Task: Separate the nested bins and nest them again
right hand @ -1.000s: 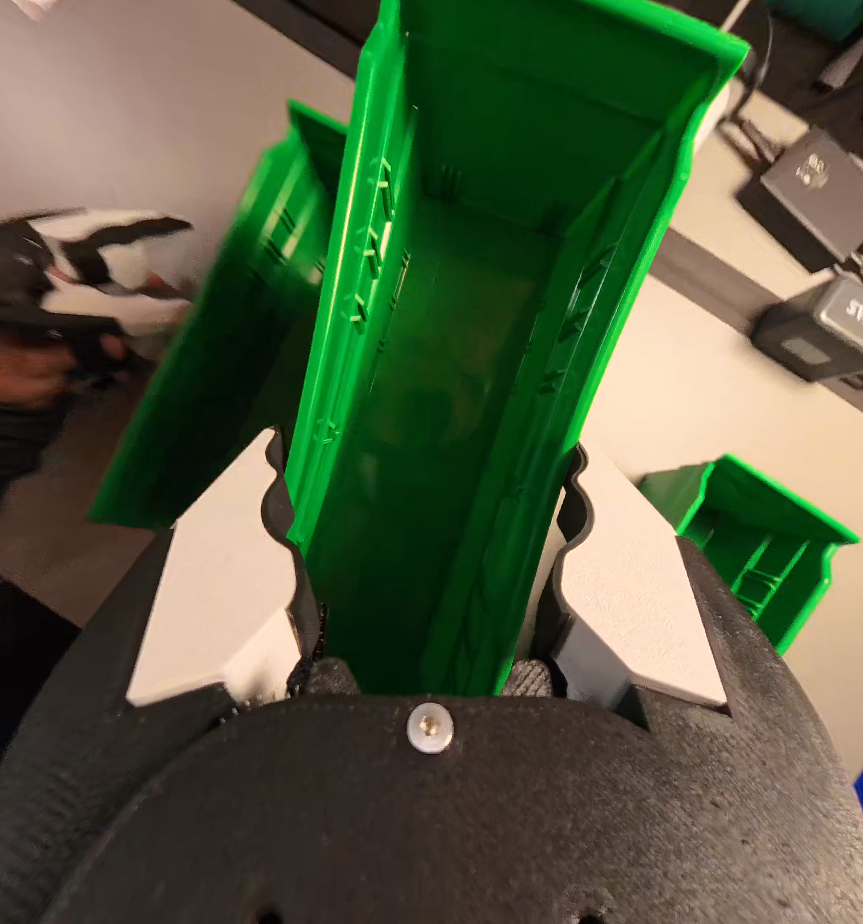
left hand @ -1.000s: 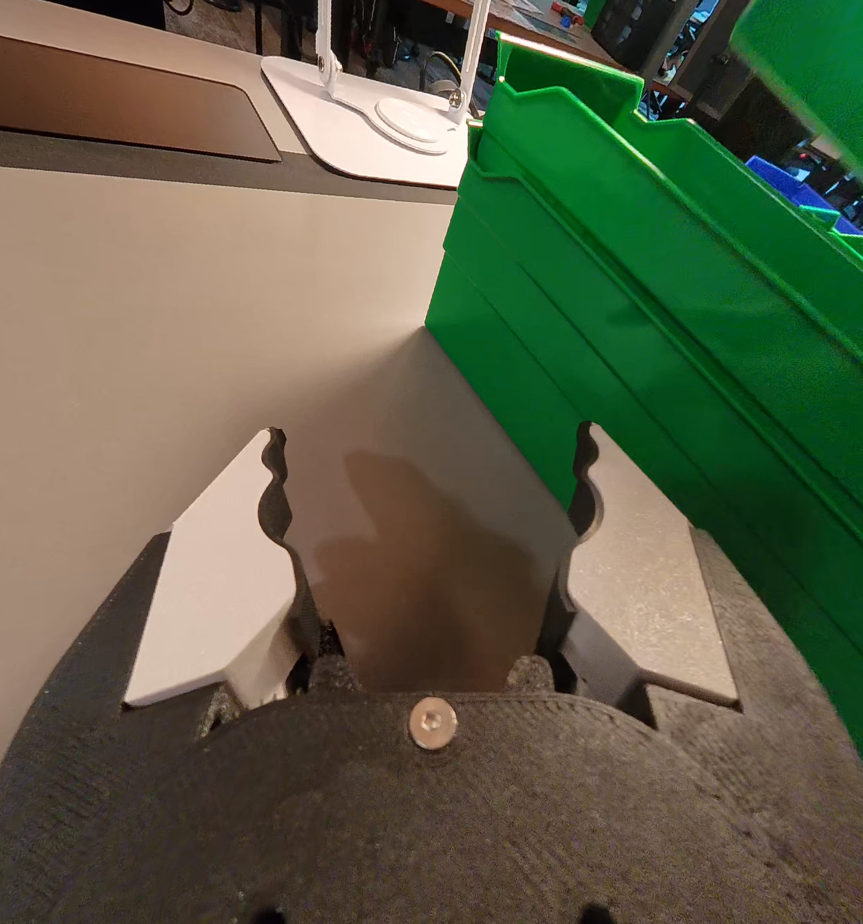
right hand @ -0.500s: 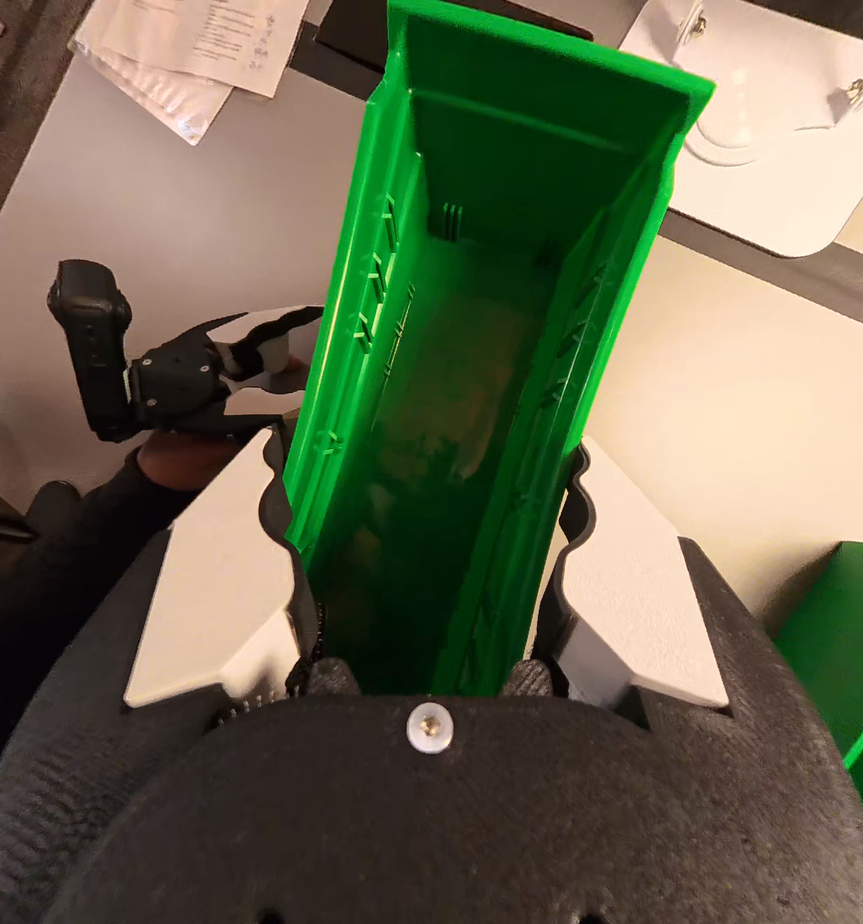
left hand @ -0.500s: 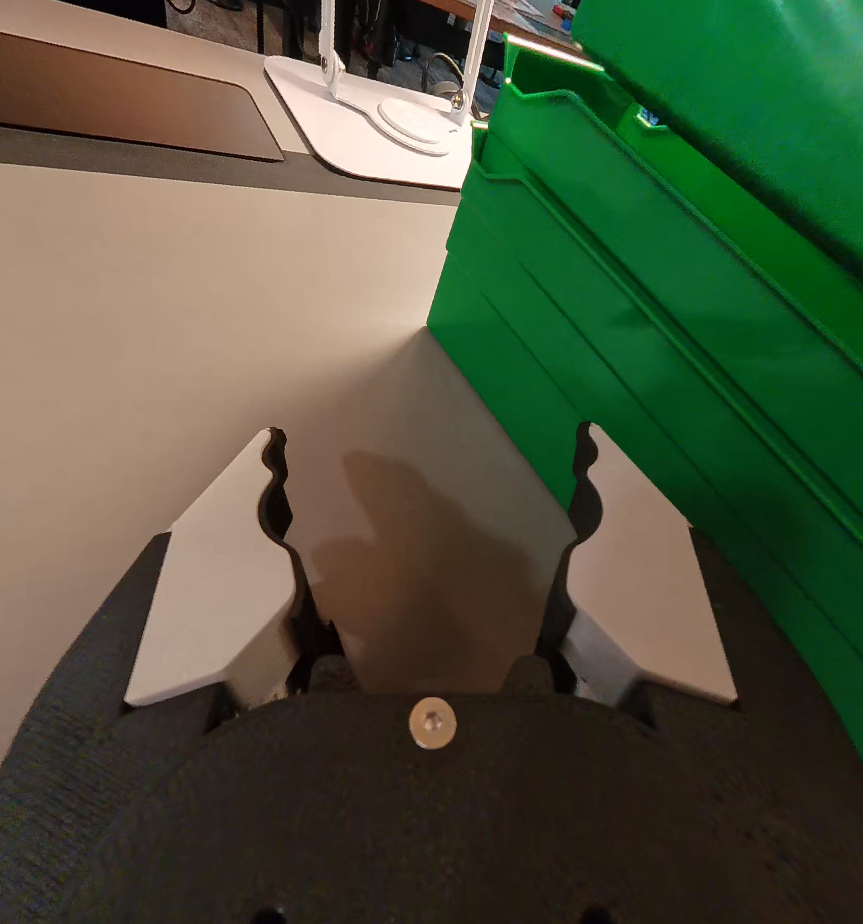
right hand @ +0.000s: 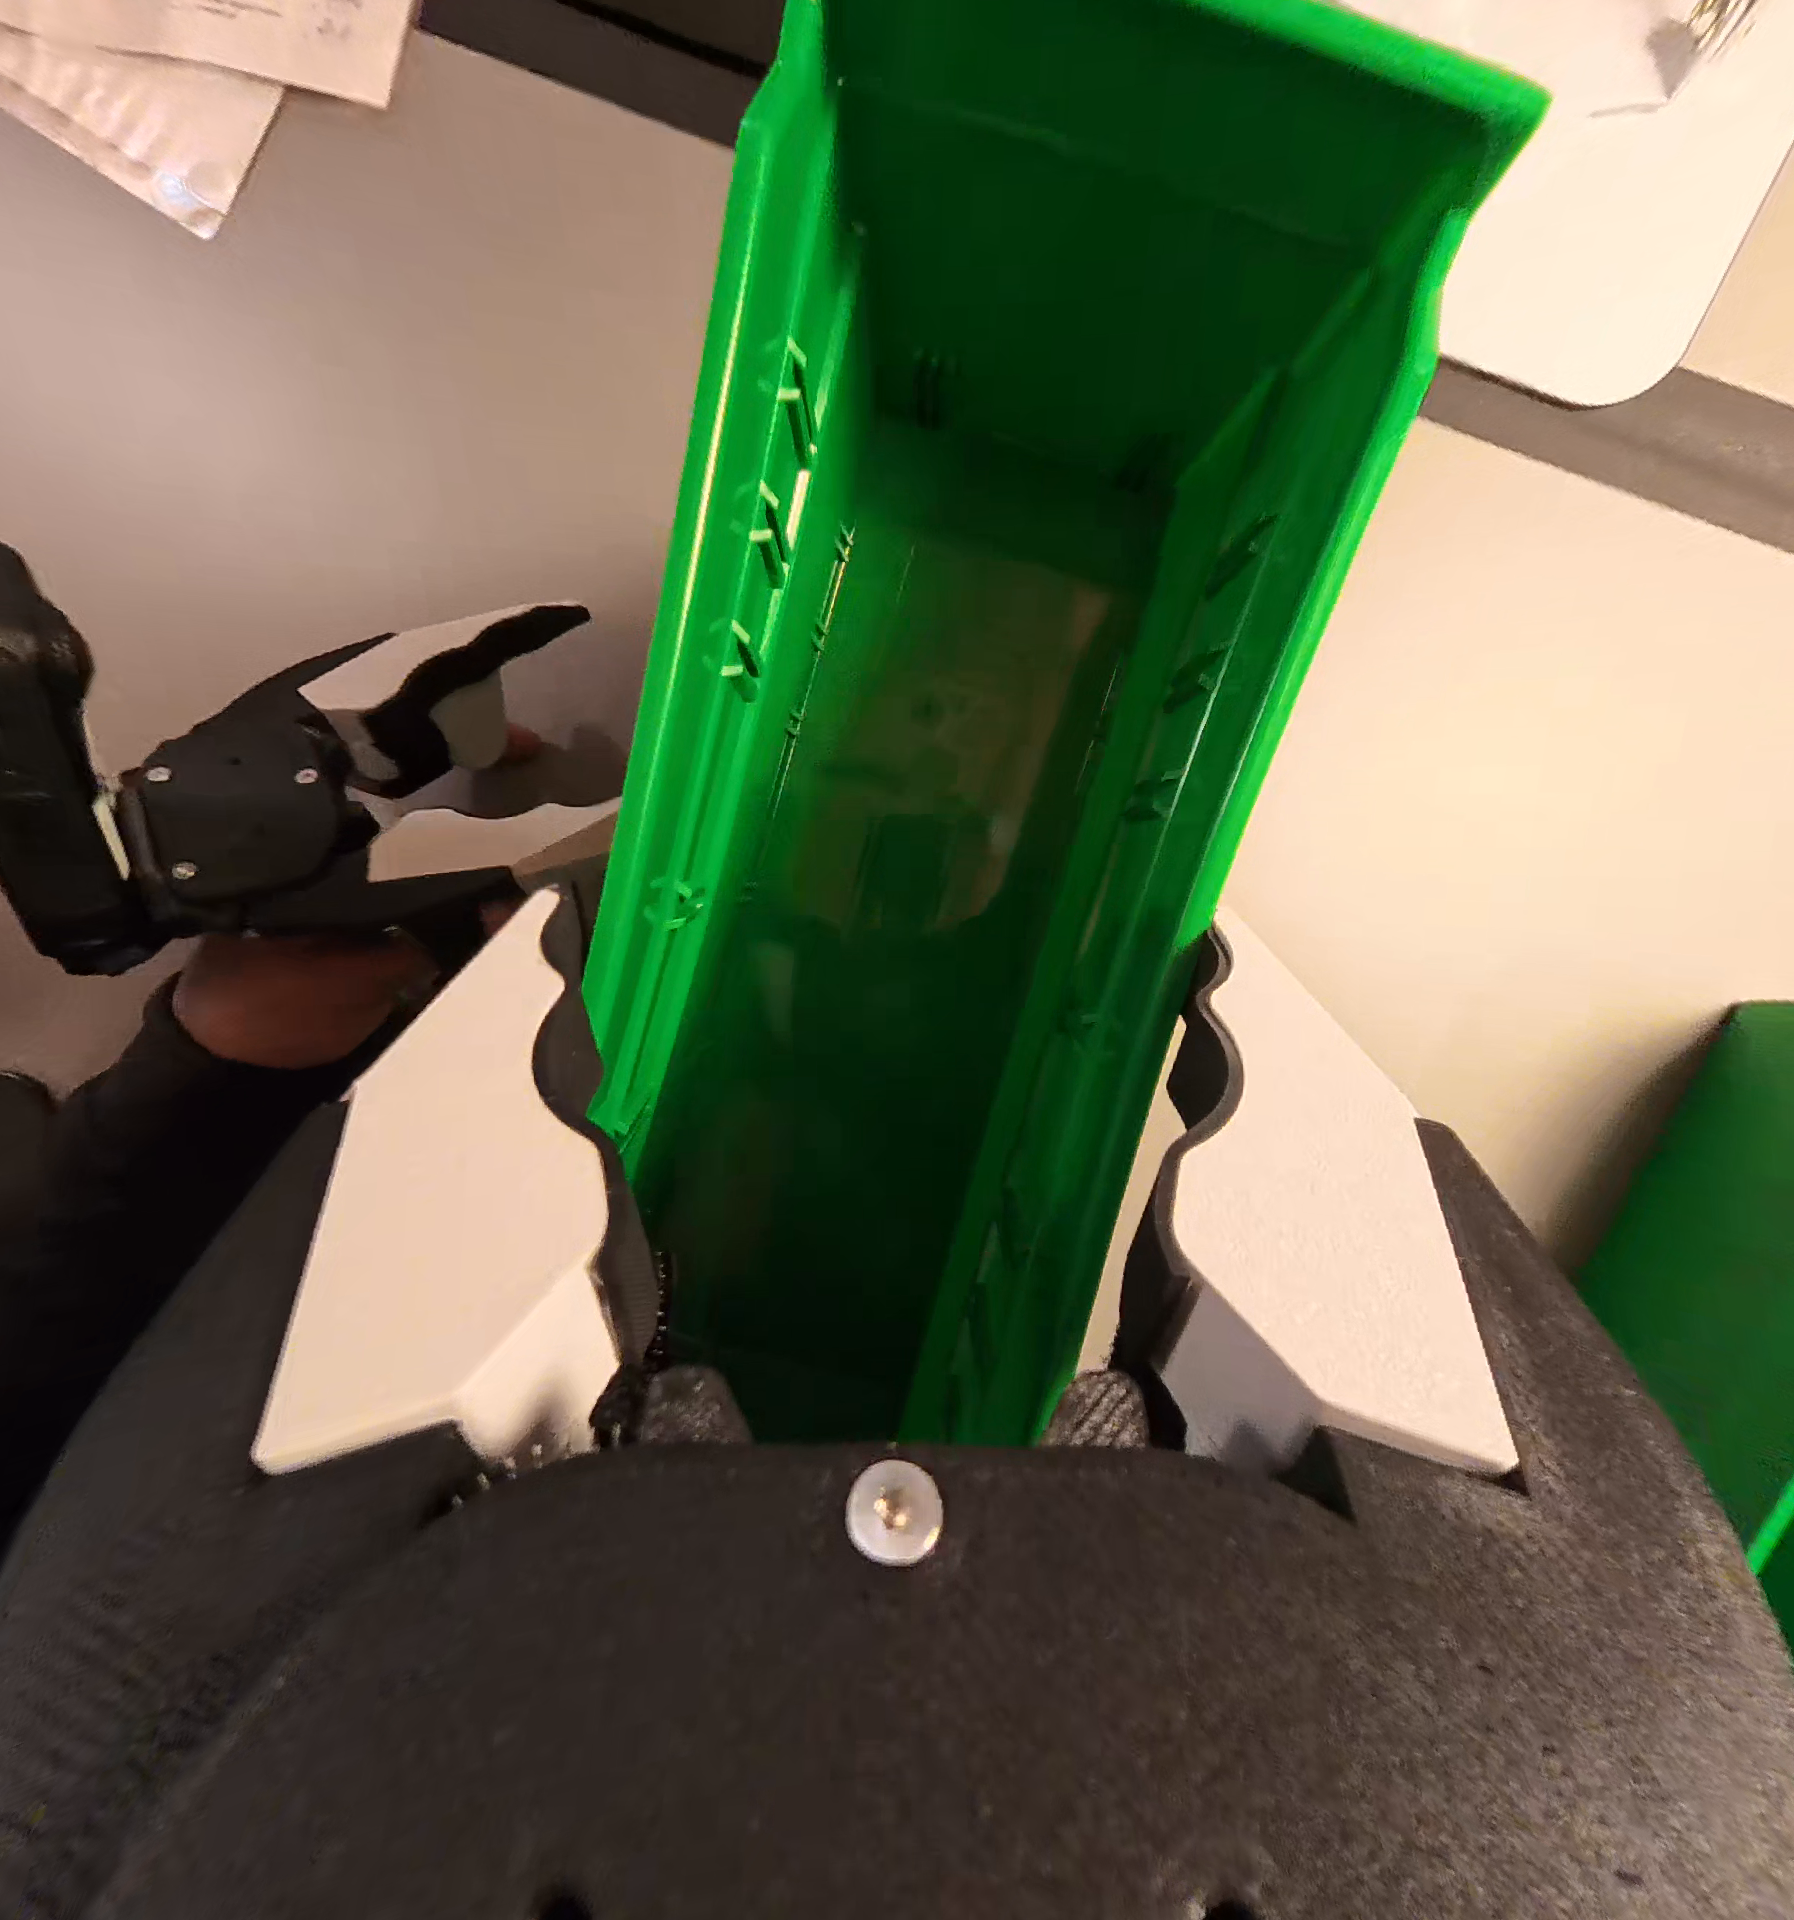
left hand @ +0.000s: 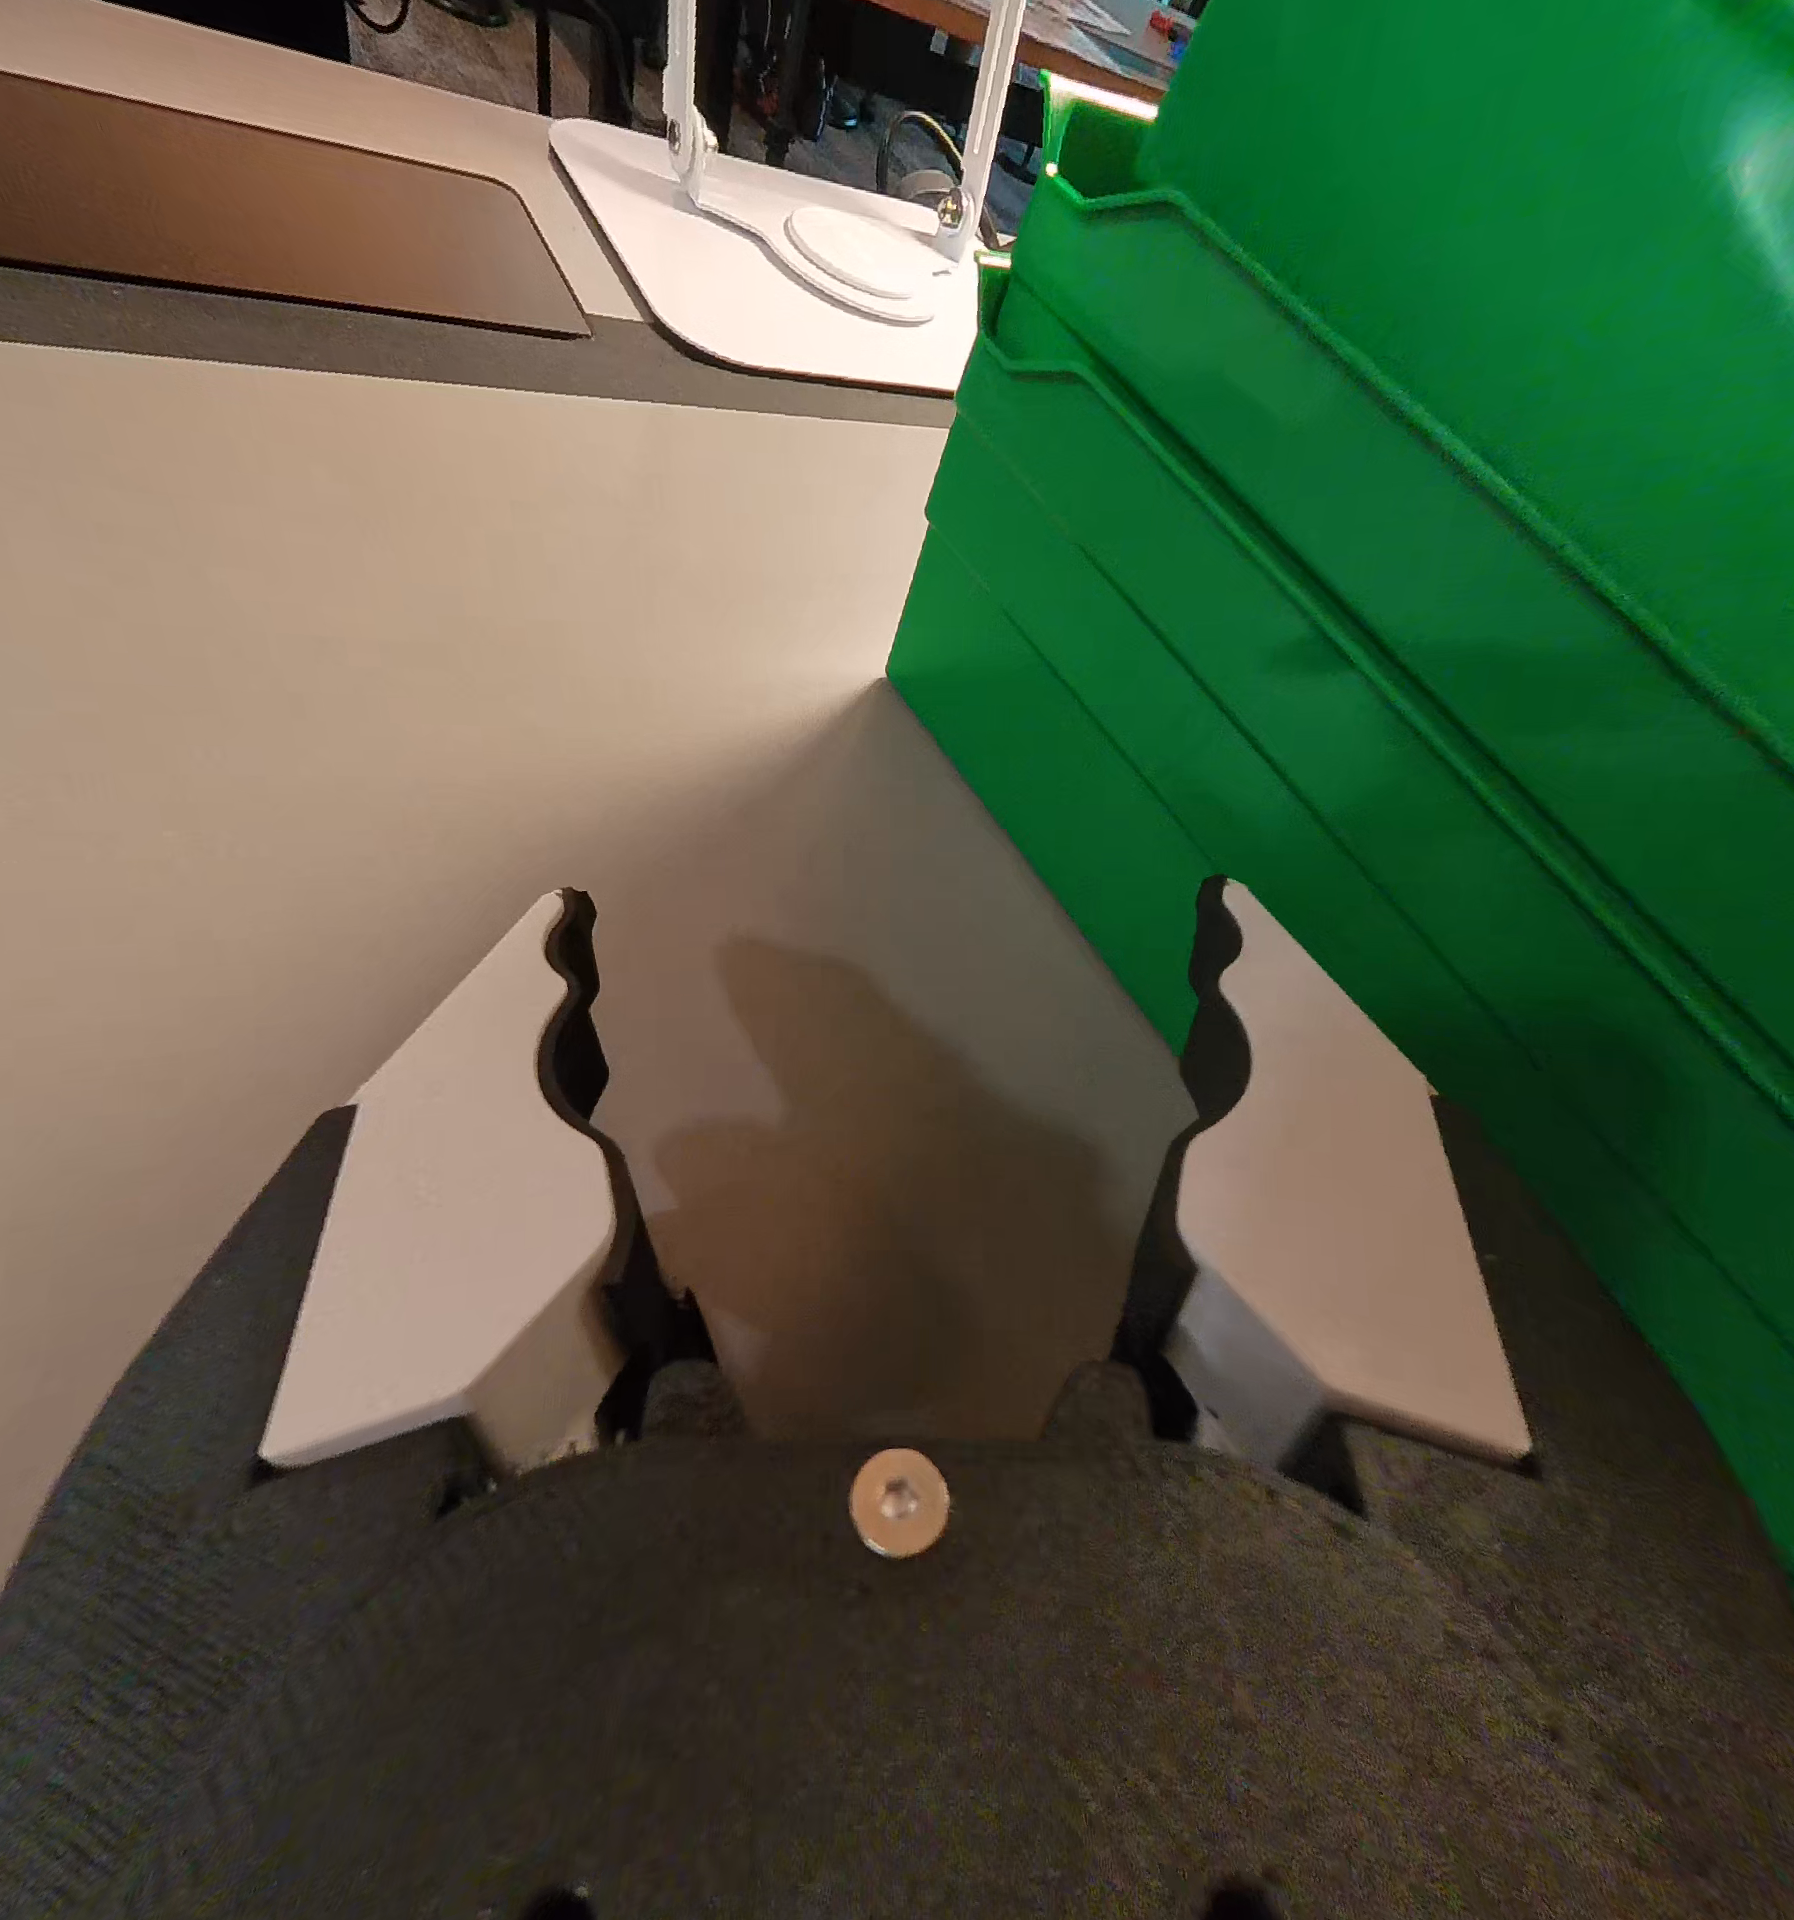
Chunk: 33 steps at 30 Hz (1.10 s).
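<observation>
Right gripper (right hand: pixel 888 1023): jaws clamped on the two long side walls of a green bin (right hand: pixel 976 727), which is held in the air with its open side toward the camera.
Held bin: seen from the left wrist view, it hangs above the green stack (left hand: pixel 1340 644), its underside filling the upper right corner.
Green stack: several nested bins resting on the tabletop (left hand: pixel 353 623), just in front of a white lamp base (left hand: pixel 799 260).
Left gripper (left hand: pixel 893 987): jaws wide apart with only bare tabletop between them, just left of the stack; its right fingertip sits close to the stack's lower wall, though contact cannot be told.
Another green bin (right hand: pixel 1745 1299): on the tabletop, right of the held bin.
Papers (right hand: pixel 166 94): on the tabletop, beyond the left gripper and left of the held bin.
</observation>
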Each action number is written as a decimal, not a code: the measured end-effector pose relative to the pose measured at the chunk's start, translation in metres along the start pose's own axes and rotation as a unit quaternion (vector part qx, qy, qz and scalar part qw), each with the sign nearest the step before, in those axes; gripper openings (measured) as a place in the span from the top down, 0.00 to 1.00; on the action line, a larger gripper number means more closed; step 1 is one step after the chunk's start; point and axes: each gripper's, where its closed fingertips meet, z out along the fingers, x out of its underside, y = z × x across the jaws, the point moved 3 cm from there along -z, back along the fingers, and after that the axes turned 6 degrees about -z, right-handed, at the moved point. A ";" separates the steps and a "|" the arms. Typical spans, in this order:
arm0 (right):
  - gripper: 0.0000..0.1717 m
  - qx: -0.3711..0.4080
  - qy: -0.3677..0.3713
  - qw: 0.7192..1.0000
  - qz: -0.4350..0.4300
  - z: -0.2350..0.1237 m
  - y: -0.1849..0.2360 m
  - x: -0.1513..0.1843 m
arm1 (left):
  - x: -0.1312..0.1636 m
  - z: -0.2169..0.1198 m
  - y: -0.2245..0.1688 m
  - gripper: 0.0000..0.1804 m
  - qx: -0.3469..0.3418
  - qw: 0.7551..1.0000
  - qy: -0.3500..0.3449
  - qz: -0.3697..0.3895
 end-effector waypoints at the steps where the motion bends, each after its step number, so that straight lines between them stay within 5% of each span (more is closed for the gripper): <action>1: 0.33 0.000 0.003 1.000 0.001 0.004 0.000 0.003 | 0.000 0.000 0.000 0.37 0.000 1.000 0.000 0.001; 8: 0.31 0.006 -0.001 1.000 0.006 0.034 0.004 0.011 | 0.000 0.000 -0.001 0.37 0.001 1.000 0.000 0.001; 33: 0.29 0.011 0.015 1.000 -0.022 0.050 0.002 0.000 | 0.003 0.000 -0.004 0.37 0.003 1.000 0.008 0.017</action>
